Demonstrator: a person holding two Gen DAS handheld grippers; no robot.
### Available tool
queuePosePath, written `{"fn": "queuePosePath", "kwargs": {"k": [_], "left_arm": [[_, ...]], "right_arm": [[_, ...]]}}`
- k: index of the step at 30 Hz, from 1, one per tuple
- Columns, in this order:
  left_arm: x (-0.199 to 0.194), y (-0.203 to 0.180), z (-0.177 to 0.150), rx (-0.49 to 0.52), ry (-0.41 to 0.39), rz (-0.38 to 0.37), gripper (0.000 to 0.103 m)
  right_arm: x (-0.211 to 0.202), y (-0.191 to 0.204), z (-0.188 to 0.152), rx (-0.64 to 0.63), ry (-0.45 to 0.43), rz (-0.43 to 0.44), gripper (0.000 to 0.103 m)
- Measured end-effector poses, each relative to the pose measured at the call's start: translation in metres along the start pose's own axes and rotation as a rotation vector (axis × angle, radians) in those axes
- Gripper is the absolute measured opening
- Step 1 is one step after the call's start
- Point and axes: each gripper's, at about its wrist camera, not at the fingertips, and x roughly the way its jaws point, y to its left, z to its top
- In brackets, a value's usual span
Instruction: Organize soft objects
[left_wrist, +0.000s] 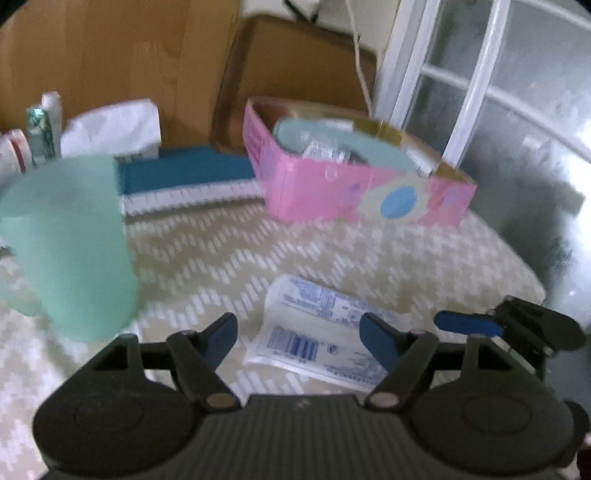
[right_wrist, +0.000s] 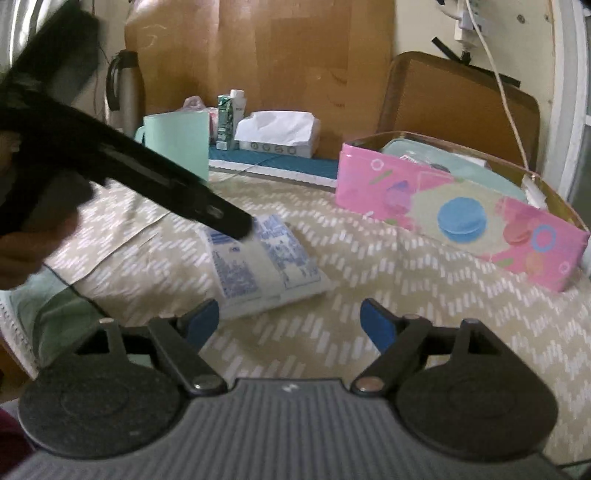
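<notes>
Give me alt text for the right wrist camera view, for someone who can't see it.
The open right gripper faces a white and blue soft pack lying on a patterned cloth, with the left gripper reaching over the pack from the left. A pink box sits to the right, a mint jug behind.

Both hand-held grippers, L (left_wrist: 299, 334) & R (right_wrist: 290, 319), jaws spread wide.

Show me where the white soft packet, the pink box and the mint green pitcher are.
white soft packet (right_wrist: 258, 269), right wrist view, middle of its printed face.
pink box (left_wrist: 317, 192), left wrist view, front wall.
mint green pitcher (left_wrist: 70, 243), left wrist view, side of its body.
</notes>
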Motion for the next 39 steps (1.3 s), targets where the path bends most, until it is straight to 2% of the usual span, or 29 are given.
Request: {"fn": "queuePosePath", "kwargs": {"k": [3,4,5,7,8,9,12,15,16,17,18,19,22,24,26,29,30,32,34,36,39], "left_arm": [[0.009,0.000,-0.004,-0.005,0.018,0.023,0.075],[0.010,0.001,-0.005,-0.008,0.012,0.019,0.074],[0.010,0.000,-0.005,-0.003,0.012,0.012,0.066],[0.011,-0.006,-0.001,0.007,0.032,-0.018,0.060],[0.013,-0.009,0.003,0.003,0.047,-0.026,0.058],[0.014,-0.012,0.008,0.006,0.051,-0.026,0.055],[0.011,-0.025,0.031,0.043,0.007,-0.035,0.054],[0.011,-0.042,0.064,0.087,-0.058,-0.056,0.052],[0.013,-0.047,0.075,0.099,-0.076,-0.064,0.048],[0.019,-0.055,0.088,0.114,-0.080,-0.111,0.041],[0.024,-0.062,0.099,0.119,-0.073,-0.165,0.036],[0.028,-0.071,0.108,0.128,-0.085,-0.172,0.036],[0.048,-0.099,0.132,0.209,-0.134,-0.133,0.034],[0.067,-0.104,0.148,0.195,-0.112,-0.165,0.035],[0.080,-0.105,0.157,0.154,-0.096,-0.152,0.035],[0.073,-0.099,0.150,0.148,-0.105,-0.190,0.044],[0.071,-0.100,0.145,0.162,-0.105,-0.179,0.049],[0.068,-0.098,0.133,0.183,-0.095,-0.152,0.055],[0.070,-0.096,0.119,0.183,-0.052,-0.166,0.060],[0.073,-0.094,0.103,0.193,-0.005,-0.165,0.081],[0.079,-0.090,0.079,0.176,0.082,-0.132,0.086]], "right_arm": [[0.000,-0.004,-0.005,-0.002,0.000,0.049,0.083],[0.005,-0.004,-0.004,-0.001,0.002,0.067,0.078],[0.008,-0.002,-0.004,0.002,-0.008,0.079,0.070],[0.015,-0.001,0.000,0.003,-0.038,0.067,0.059],[0.018,-0.002,0.003,0.003,-0.050,0.025,0.049],[0.020,-0.006,0.007,0.002,-0.053,-0.020,0.043],[0.013,-0.036,0.017,0.098,-0.103,-0.005,0.042],[0.000,-0.062,0.035,0.113,-0.183,-0.051,0.040],[-0.005,-0.069,0.042,0.106,-0.217,-0.058,0.033],[-0.008,-0.077,0.049,0.102,-0.241,-0.046,0.026],[-0.009,-0.085,0.057,0.109,-0.253,-0.051,0.030],[-0.009,-0.092,0.064,0.109,-0.260,-0.093,0.030],[0.000,-0.117,0.075,0.099,-0.276,-0.170,0.030],[0.010,-0.140,0.078,0.131,-0.257,-0.203,0.029],[0.011,-0.160,0.077,0.170,-0.235,-0.208,0.028],[-0.014,-0.178,0.060,0.222,-0.263,-0.153,0.032],[-0.021,-0.181,0.052,0.228,-0.258,-0.139,0.040],[-0.031,-0.188,0.033,0.252,-0.238,-0.130,0.048],[-0.033,-0.188,0.016,0.296,-0.183,-0.114,0.052],[-0.034,-0.188,-0.003,0.350,-0.139,-0.075,0.057],[-0.025,-0.183,-0.010,0.321,-0.088,-0.084,0.067]]}}
